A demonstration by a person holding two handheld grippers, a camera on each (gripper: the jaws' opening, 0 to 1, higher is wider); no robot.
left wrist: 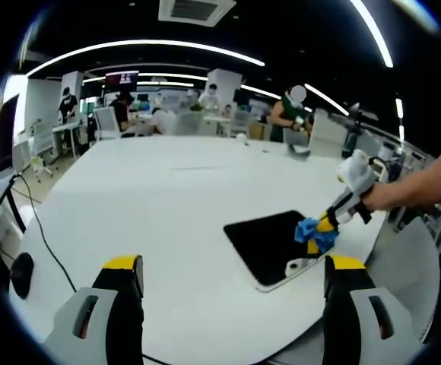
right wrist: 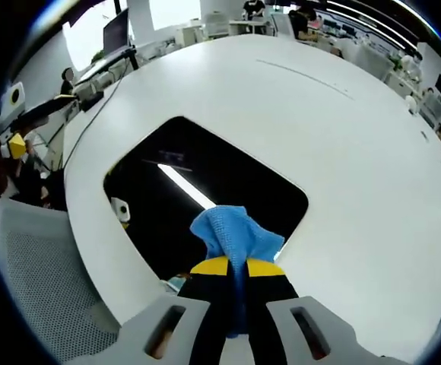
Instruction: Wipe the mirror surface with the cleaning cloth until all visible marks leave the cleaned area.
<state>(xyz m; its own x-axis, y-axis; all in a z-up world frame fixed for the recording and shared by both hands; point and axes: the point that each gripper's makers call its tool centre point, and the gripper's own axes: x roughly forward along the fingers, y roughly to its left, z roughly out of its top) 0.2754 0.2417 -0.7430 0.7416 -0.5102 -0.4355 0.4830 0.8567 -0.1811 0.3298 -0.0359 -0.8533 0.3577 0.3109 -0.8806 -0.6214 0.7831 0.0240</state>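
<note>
A dark rectangular mirror [left wrist: 270, 243] with a pale rim lies flat near the edge of a white table [left wrist: 160, 198]. In the right gripper view the mirror [right wrist: 198, 190] reflects a ceiling light. My right gripper [right wrist: 236, 268] is shut on a blue cleaning cloth [right wrist: 232, 232], pressed onto the mirror's near edge. In the left gripper view the same gripper [left wrist: 325, 226] comes in from the right, held by a hand [left wrist: 384, 196], with the blue cloth [left wrist: 314, 234] on the mirror's right side. My left gripper [left wrist: 232, 266] stands open above the table, left of the mirror, holding nothing.
A black cable [left wrist: 42, 228] runs along the table's left side to a dark mouse-like object [left wrist: 21, 272]. A grey mesh chair [right wrist: 46, 289] stands beside the table edge. People sit at desks [left wrist: 167, 114] in the background.
</note>
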